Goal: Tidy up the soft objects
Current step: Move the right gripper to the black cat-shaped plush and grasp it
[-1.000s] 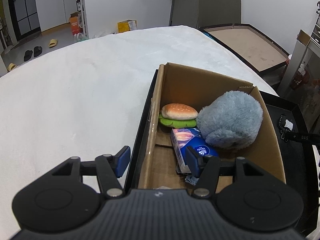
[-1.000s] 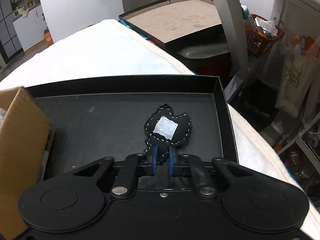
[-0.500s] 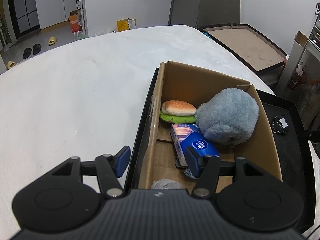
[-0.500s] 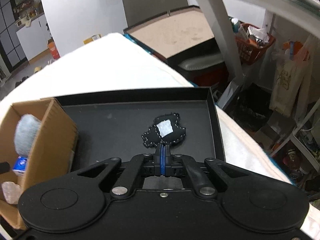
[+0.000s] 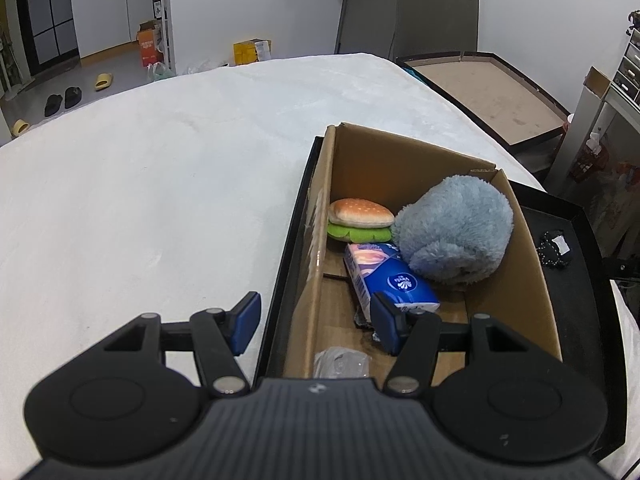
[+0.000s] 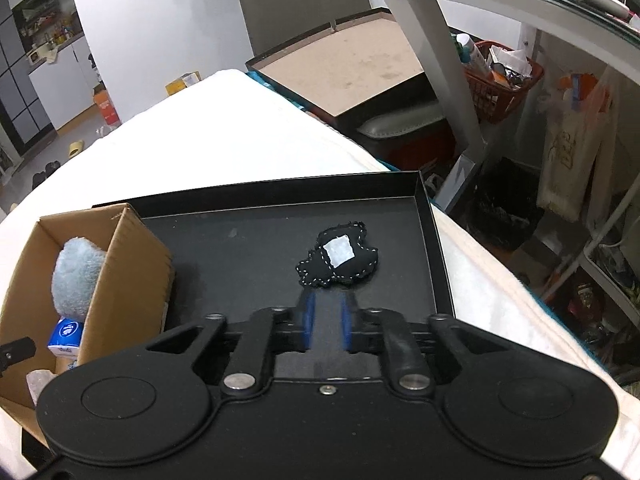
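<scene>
left wrist view first, sweeping from nine o'clock across: the white bed (image 5: 160, 184) fills that side, bare and soft. the left tongs (image 5: 316, 322) stand wide with nothing between them, one blue pad over the bed, the other over the cardboard box (image 5: 532, 280). inside the box, toward twelve o'clock, lies a plush burger (image 5: 360, 220); just beside it at one o'clock sits the grey-blue fluffy toy (image 5: 454, 228), touching the blue tissue pack (image 5: 394, 280) in front of it. a crumpled clear wrapper (image 5: 340, 362) lies at the box's near end. at three o'clock, on the black tray (image 5: 576, 216) that carries the box, rests the small black stitched pouch (image 5: 554, 249). right wrist view: the box is at nine o'clock, and the pouch (image 6: 338, 256) lies at twelve o'clock, just ahead of the right tongs (image 6: 326, 322), which are narrowly parted and empty, their pads blurred. the pouch looks like the one soft thing not yet boxed. the risks i judge: such a narrow gap may push the flat pouch along the slick tray instead of straddling it, a pinch on one edge alone may let it droop and drop short of the box, and the left tongs straddling the box wall could knock it.
</scene>
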### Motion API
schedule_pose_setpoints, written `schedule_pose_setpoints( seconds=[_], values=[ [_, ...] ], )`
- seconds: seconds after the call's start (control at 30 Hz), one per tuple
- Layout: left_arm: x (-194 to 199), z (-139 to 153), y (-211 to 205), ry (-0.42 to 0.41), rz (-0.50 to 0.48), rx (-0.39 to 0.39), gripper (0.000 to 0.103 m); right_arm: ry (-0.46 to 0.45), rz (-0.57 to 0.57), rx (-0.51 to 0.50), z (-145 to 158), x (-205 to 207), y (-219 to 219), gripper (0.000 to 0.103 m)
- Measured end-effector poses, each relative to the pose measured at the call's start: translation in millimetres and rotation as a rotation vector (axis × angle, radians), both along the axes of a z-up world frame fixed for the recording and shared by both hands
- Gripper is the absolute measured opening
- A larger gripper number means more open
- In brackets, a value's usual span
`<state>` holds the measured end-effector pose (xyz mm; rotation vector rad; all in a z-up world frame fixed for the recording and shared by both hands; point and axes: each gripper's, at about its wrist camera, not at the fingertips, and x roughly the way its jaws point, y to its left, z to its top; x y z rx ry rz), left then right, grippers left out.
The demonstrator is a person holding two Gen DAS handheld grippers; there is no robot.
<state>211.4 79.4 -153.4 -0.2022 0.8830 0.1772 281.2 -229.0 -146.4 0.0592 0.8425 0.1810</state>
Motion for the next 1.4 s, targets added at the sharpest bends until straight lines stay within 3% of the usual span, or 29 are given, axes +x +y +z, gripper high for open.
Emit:
schedule_pose_setpoints(
  seconds=[0.07,0.13,0.2,0.63,0.83,1.03,1.2,1.4],
  values=[
    [1,0,0,-0.001,0.002,0.001,0.059,0.000,0.003,-0.004,-2,3,1,0.019],
    [3,-1,-1,0.000,0.005,0.007,0.059,0.004,0.002,-0.010,-5,8,1,0.029],
    [4,-3,-2,0.002,0.008,0.016,0.059,-0.008,-0.002,-0.018,-8,13,2,0.050],
    [20,-14,-12,0.026,0.024,0.088,0.059,0.008,0.007,-0.005,-41,45,-4,0.052],
    [24,-17,-14,0.035,0.034,0.105,0.059,-0.009,0.027,0.008,-49,57,-1,0.063],
    [27,-20,-15,0.042,0.038,0.118,0.059,-0.019,0.046,0.026,-52,63,4,0.063],
    [27,-19,-15,0.030,0.040,0.113,0.059,-0.015,0.060,0.016,-54,62,4,0.037],
    [24,-18,-13,0.032,0.036,0.106,0.059,-0.005,0.046,0.023,-47,52,-1,0.027]
  ],
)
